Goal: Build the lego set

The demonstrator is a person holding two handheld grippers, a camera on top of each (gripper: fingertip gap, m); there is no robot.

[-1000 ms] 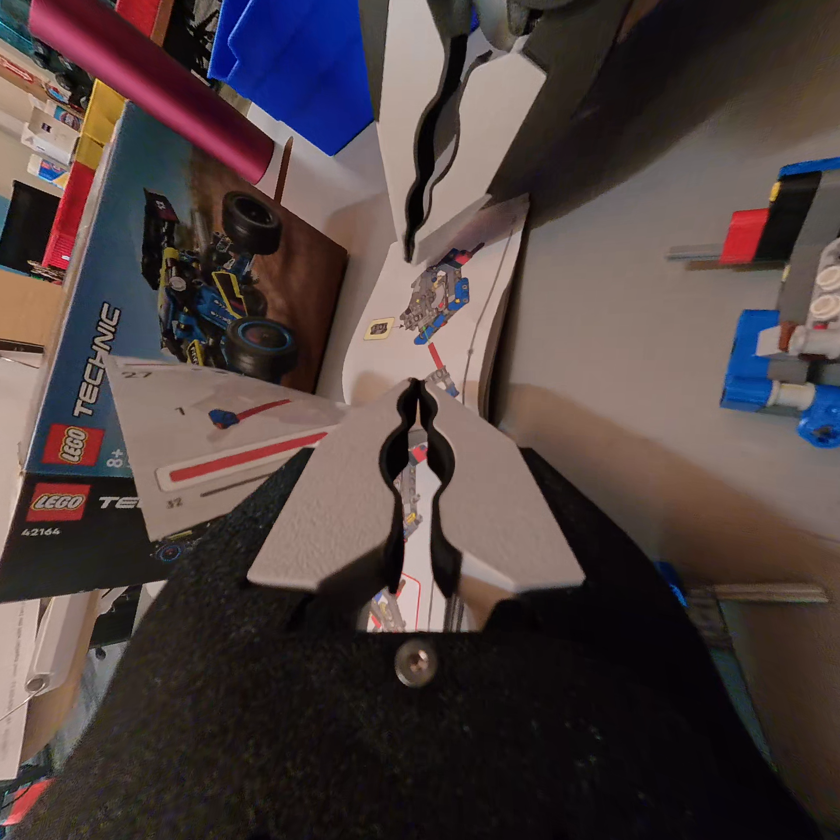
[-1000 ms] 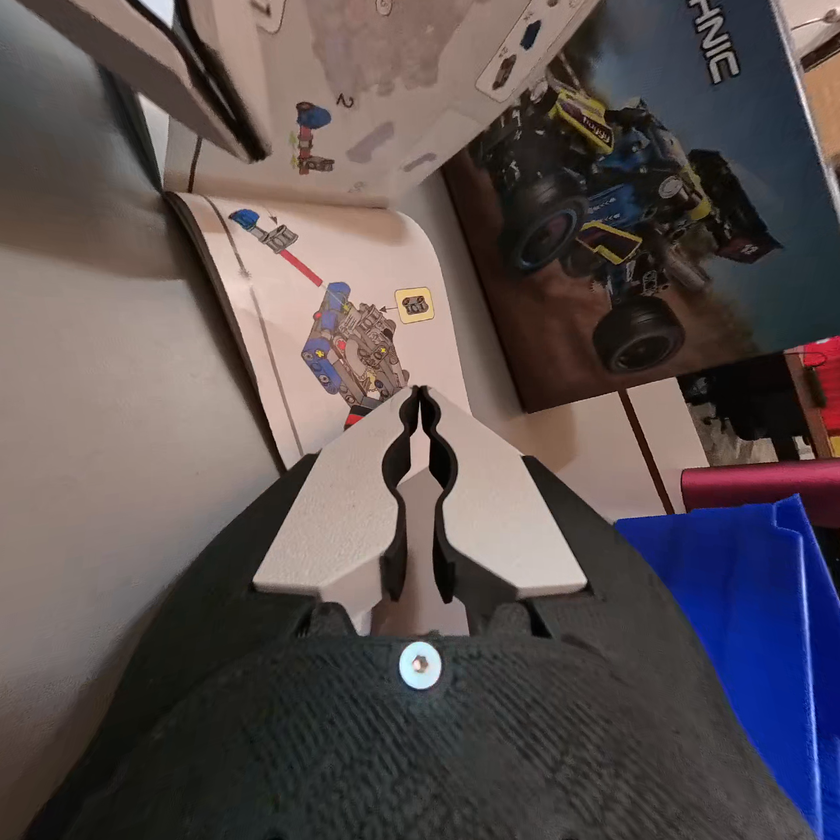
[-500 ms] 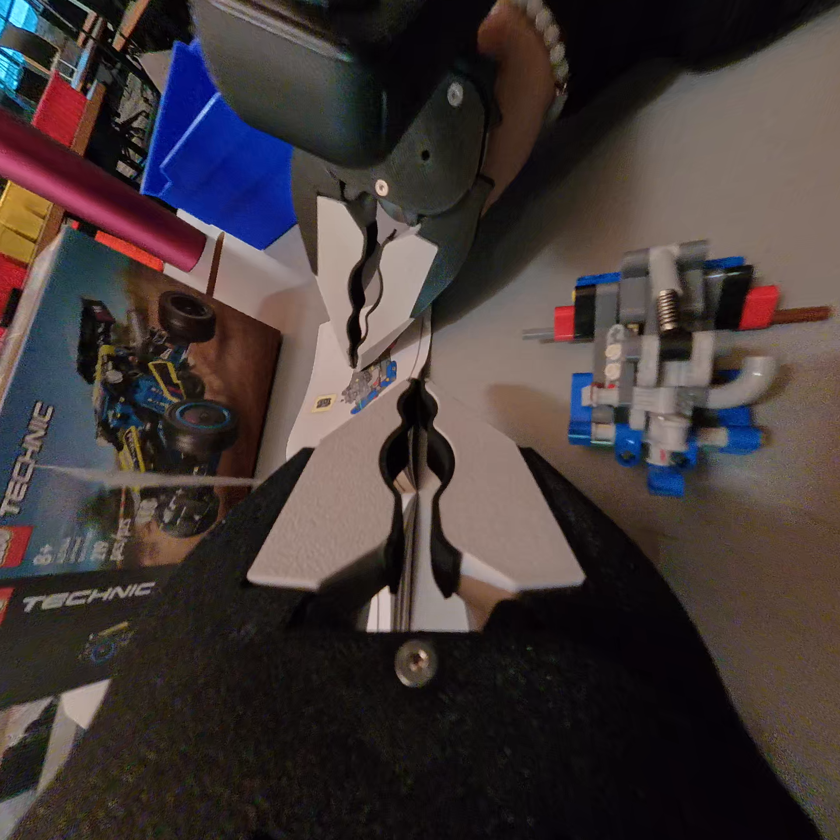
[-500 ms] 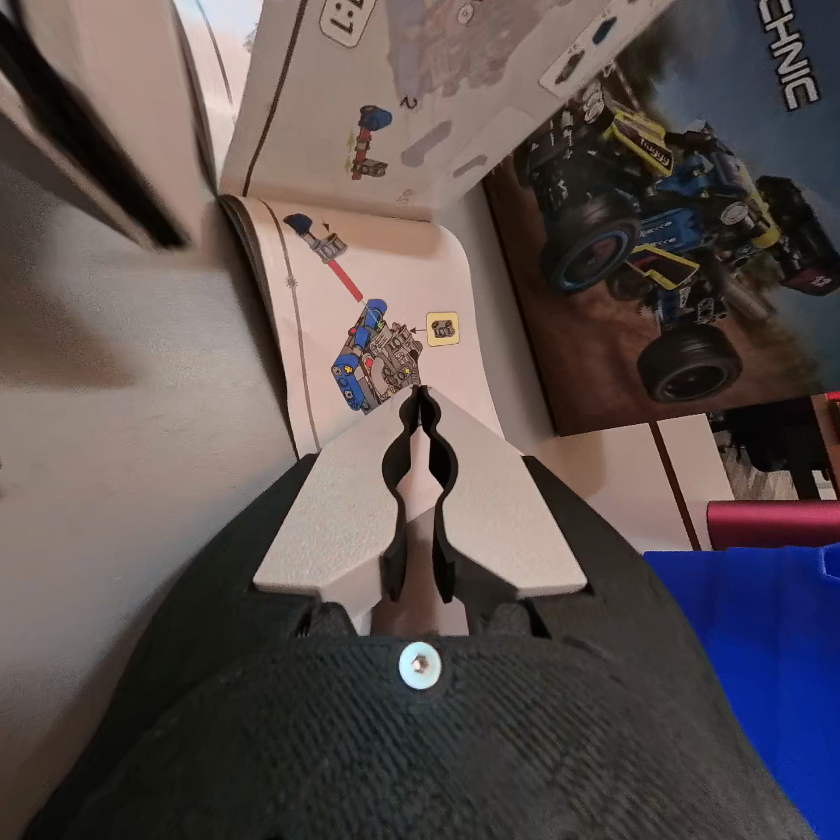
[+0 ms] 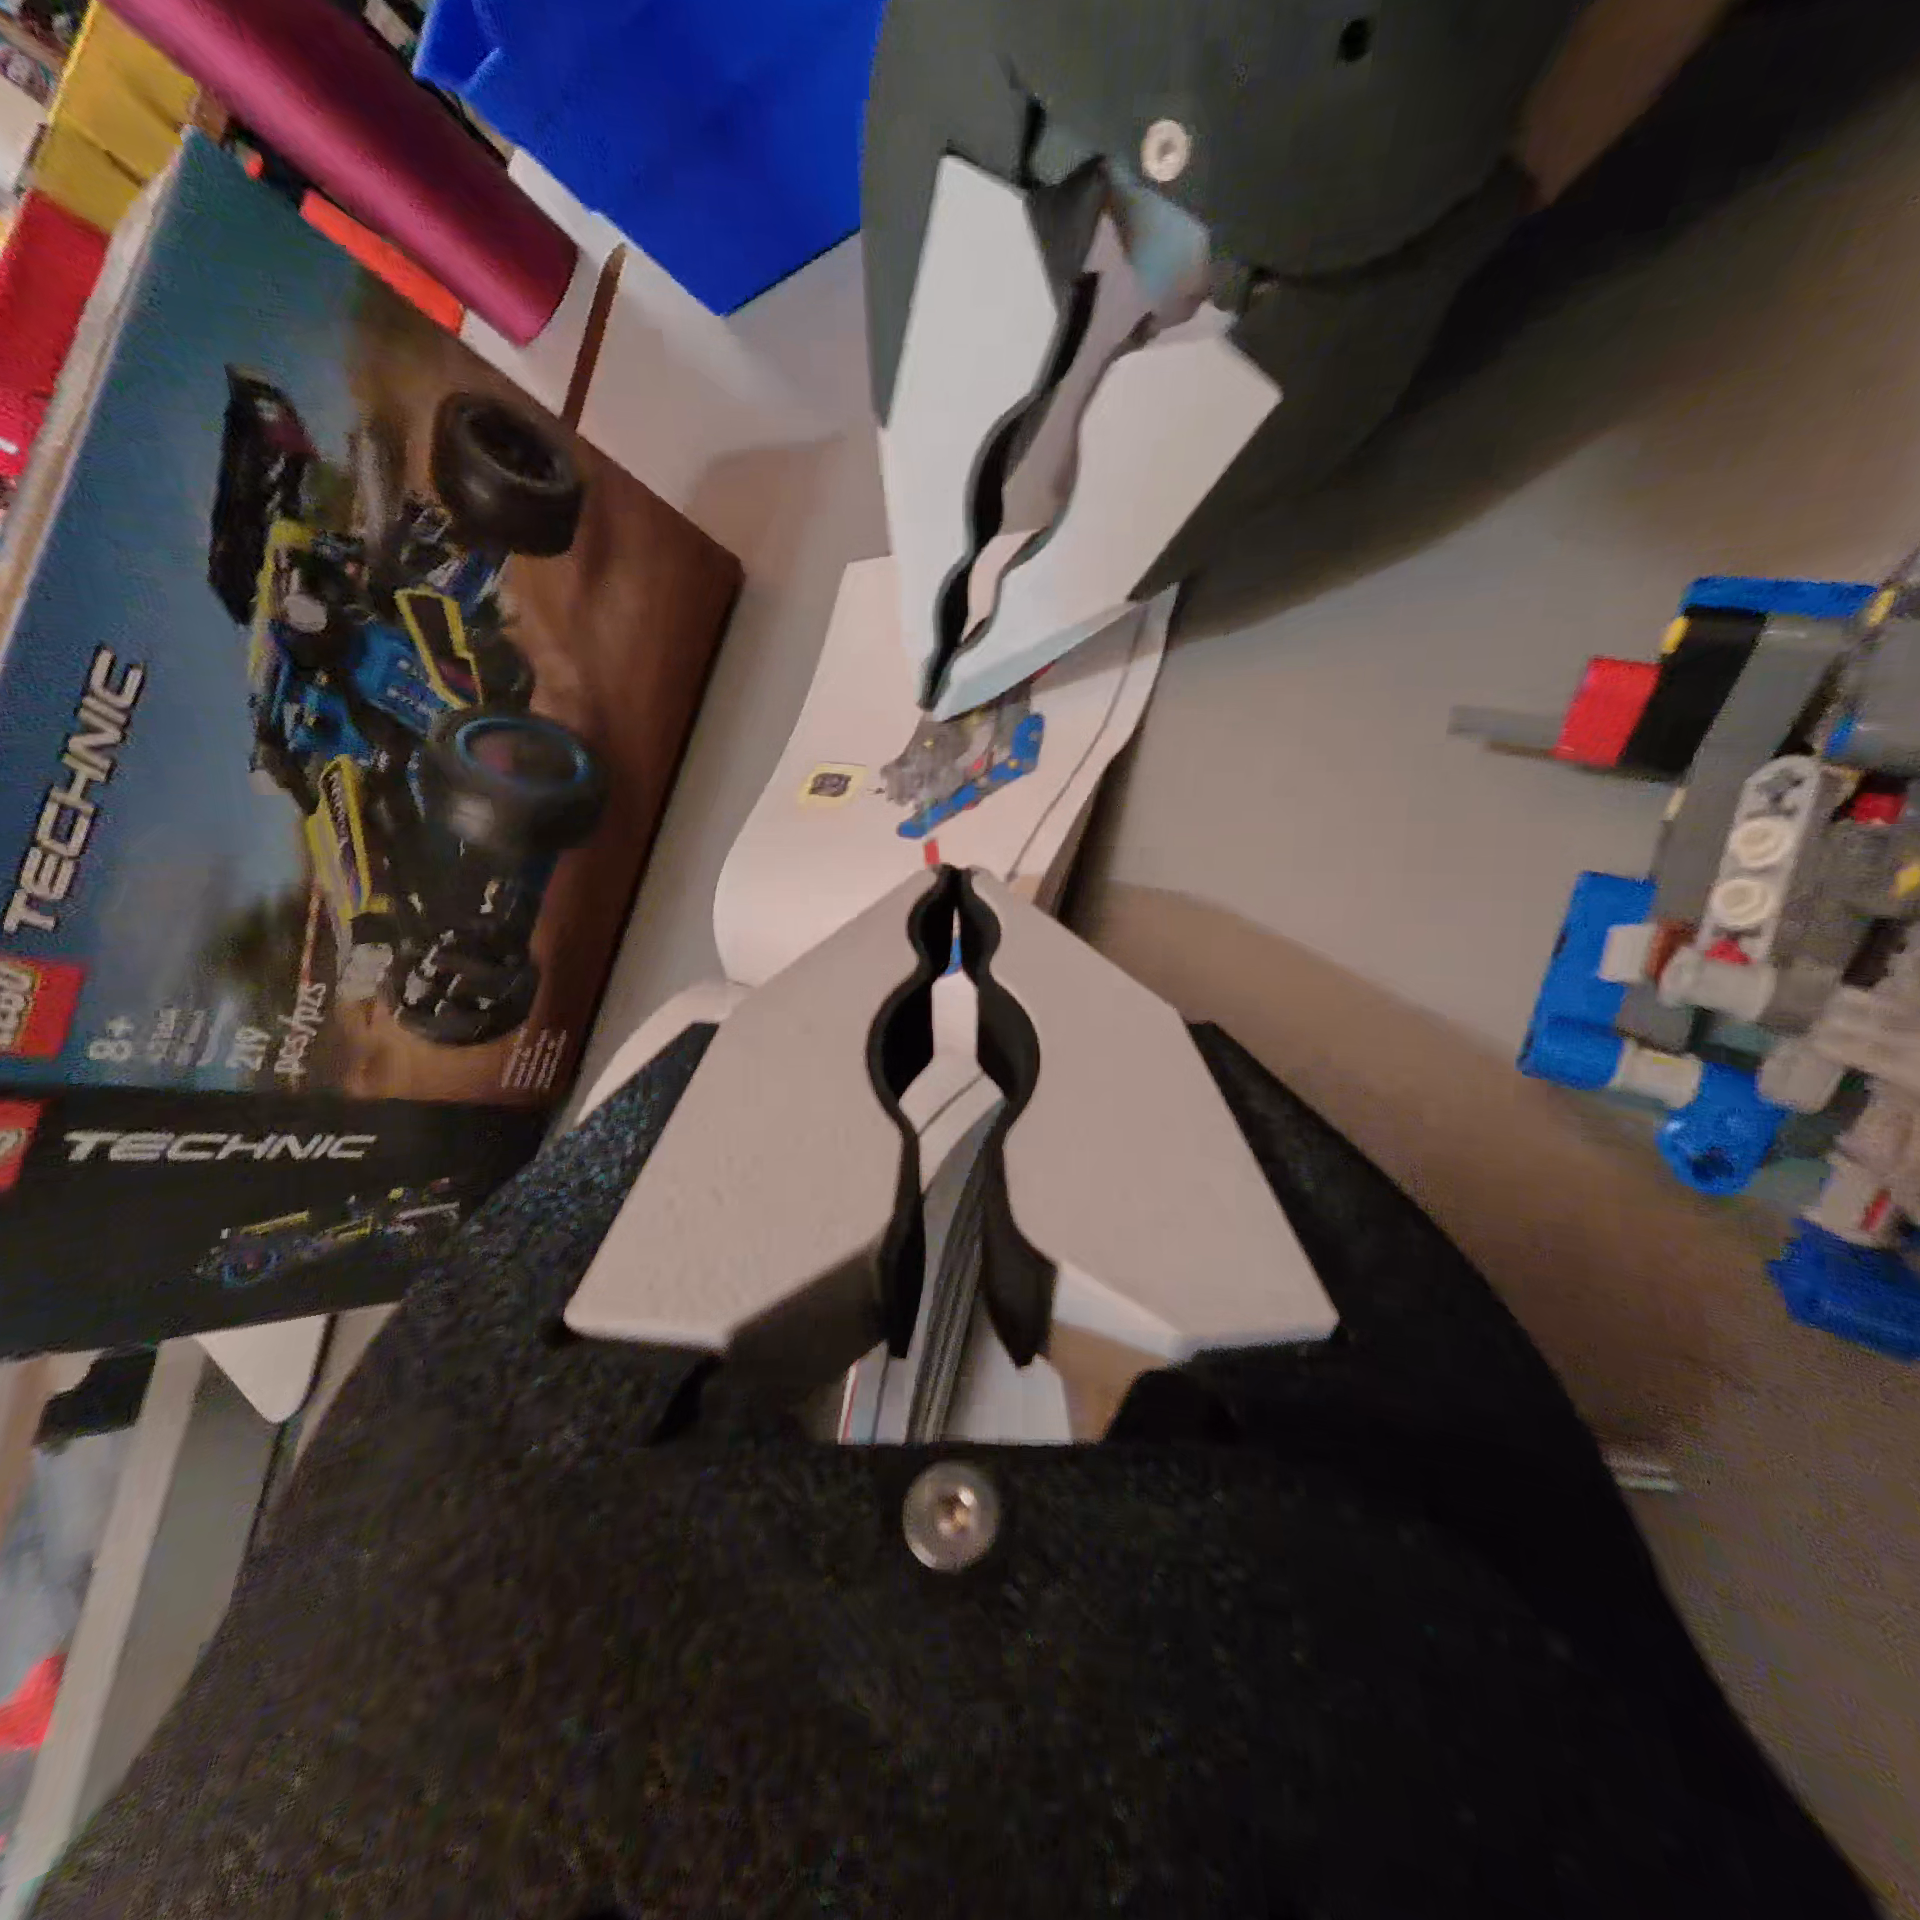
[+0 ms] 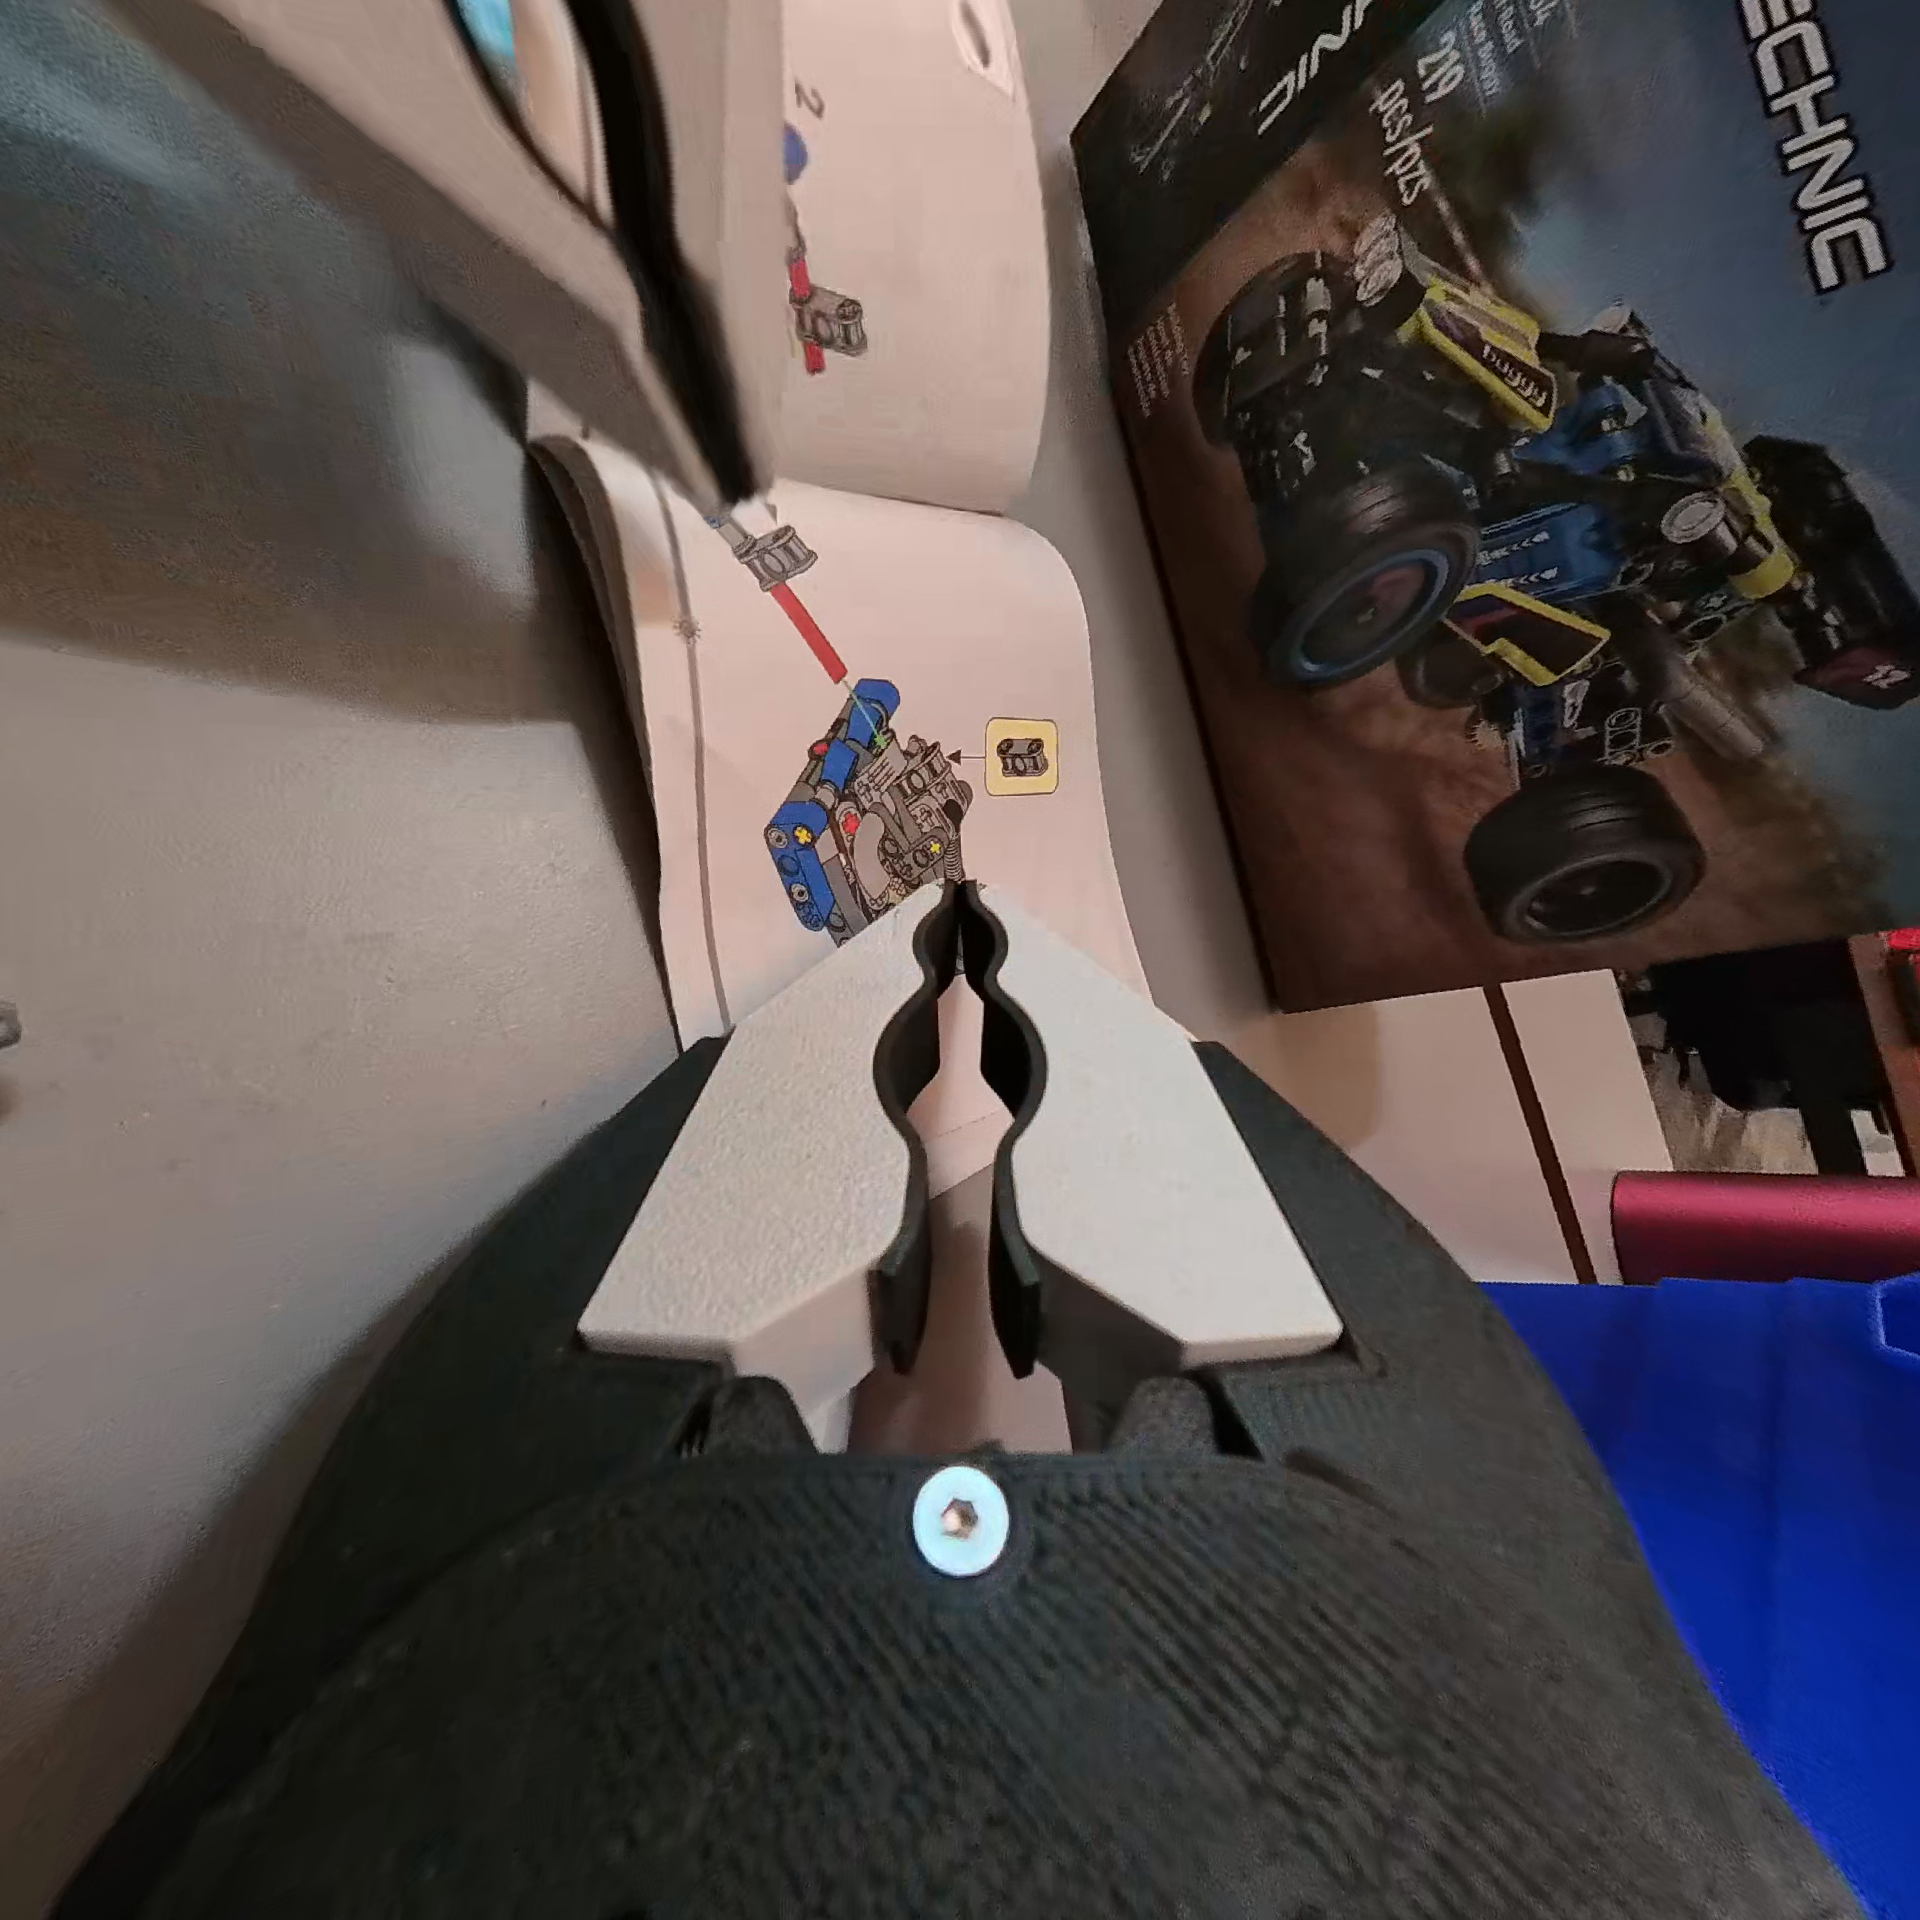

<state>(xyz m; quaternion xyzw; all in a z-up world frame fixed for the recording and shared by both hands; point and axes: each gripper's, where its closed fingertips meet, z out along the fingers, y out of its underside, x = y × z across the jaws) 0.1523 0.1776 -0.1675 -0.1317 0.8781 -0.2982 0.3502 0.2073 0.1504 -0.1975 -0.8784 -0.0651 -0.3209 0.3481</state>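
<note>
Tabletop [image 5: 1455, 727], grey and mostly bare, fills the right half of the left wrist view. The set's box [image 5: 364, 623] lies flat at left, with a blue bin [image 5: 675, 125] above it at the top edge. The instruction booklet [image 5: 821, 862] lies open at centre, between the box and the part-built model [image 5: 1766, 935]. Half a second ago the model sat whole in the frame; it is now cut off by the right edge, the camera having swung back in over the pages.

The left gripper [image 5: 948, 883] has its jaws closed, and a sheaf of page edges shows edge-on in the gap behind the tips, so it appears to grip the booklet's pages. The right gripper [image 5: 935, 696] comes down from the top of the frame with its jaws together and nothing between them, its tip at or just over the open page.

In the right wrist view the lifted leaf has rolled further toward the top of the frame. That uncovers the step diagram [image 6: 873, 821] at centre: a red axle and a small connector aimed at the drawn model's blue end.

By the look of it, this is a page turn rather than building. No loose part is in either gripper, and the model stands apart and untouched.
</note>
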